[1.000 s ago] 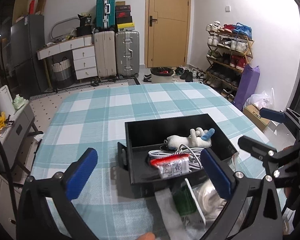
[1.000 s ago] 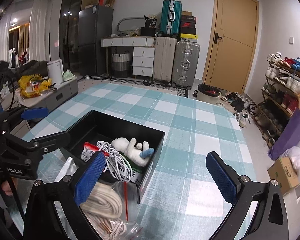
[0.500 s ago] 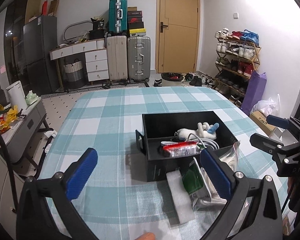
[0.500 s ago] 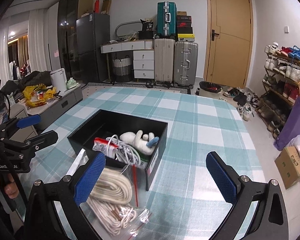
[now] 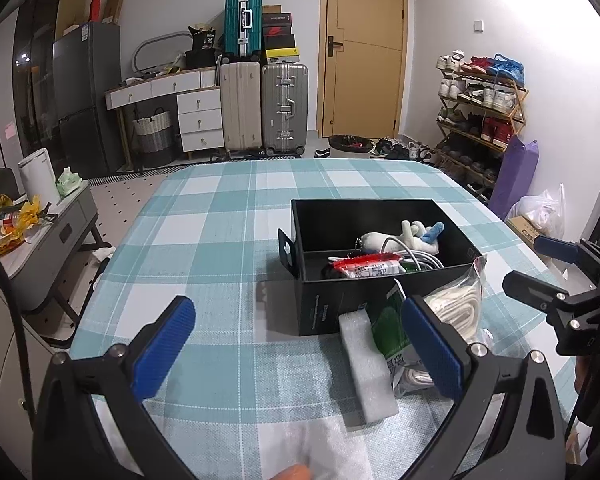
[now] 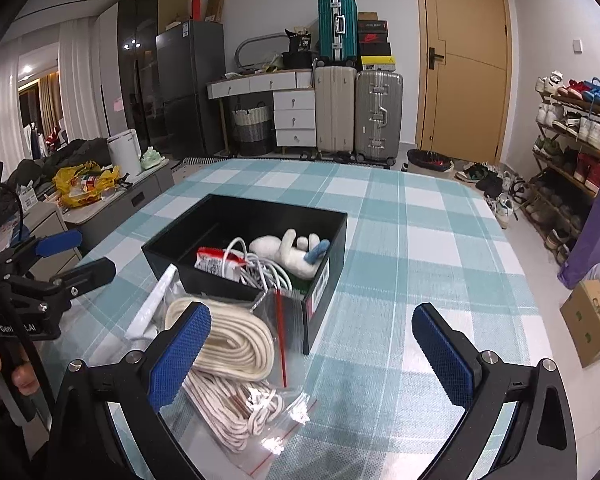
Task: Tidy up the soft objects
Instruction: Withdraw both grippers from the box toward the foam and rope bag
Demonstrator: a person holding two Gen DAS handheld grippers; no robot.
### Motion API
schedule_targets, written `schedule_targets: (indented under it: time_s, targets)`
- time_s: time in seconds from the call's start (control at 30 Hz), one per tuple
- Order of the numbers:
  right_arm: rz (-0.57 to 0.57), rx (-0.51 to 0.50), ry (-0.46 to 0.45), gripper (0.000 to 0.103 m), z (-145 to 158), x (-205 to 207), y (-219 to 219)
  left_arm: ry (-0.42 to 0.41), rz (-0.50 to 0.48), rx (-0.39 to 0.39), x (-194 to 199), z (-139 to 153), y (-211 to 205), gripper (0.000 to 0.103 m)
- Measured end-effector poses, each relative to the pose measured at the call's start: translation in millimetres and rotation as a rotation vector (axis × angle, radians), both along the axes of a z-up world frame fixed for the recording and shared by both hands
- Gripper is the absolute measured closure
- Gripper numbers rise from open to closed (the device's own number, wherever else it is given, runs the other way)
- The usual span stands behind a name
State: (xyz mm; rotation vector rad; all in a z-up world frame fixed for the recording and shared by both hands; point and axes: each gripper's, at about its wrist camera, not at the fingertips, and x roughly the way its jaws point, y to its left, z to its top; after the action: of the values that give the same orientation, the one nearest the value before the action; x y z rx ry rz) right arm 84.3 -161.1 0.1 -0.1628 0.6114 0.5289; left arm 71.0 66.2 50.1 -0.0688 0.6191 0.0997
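A black box (image 5: 380,264) sits on a table (image 5: 228,240) covered in teal-and-white check cloth. Inside the box lie a white plush toy (image 5: 400,238), a coil of white cable (image 6: 260,268) and a red-and-white packet (image 5: 366,266). Just in front of the box, outside it, rest a clear zip bag of cream rope (image 6: 228,344), a white foam strip (image 5: 366,364) and a green packet (image 5: 392,332). The left tool (image 5: 296,348) and right tool (image 6: 312,356) both hover in front of the box, jaws spread wide, holding nothing. The step appears to be choosing the next loose item; the next move calls for lowering one tool over the rope bag and closing gently.
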Motion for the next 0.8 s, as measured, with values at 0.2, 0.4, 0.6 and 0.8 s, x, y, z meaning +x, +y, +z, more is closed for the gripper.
schedule_targets:
  time_s: [0.2, 0.4, 0.6, 0.8]
  targets:
    - [0.003, -0.009, 0.015, 0.001, -7, -1, -1, 0.016, -0.019, 0.016, -3, -6, -7, 0.0]
    - [-0.011, 0.001, 0.042, 0.001, -10, 1, -5, 0.039, -0.021, 0.003, 0, -12, -9, 0.0]
    - [-0.001, -0.003, 0.087, 0.001, -15, 4, -6, 0.054, -0.033, 0.003, -1, -17, -11, 0.0]
    - [0.046, -0.032, 0.131, 0.001, -25, 2, 2, 0.091, -0.048, 0.013, 1, -26, -15, 0.0]
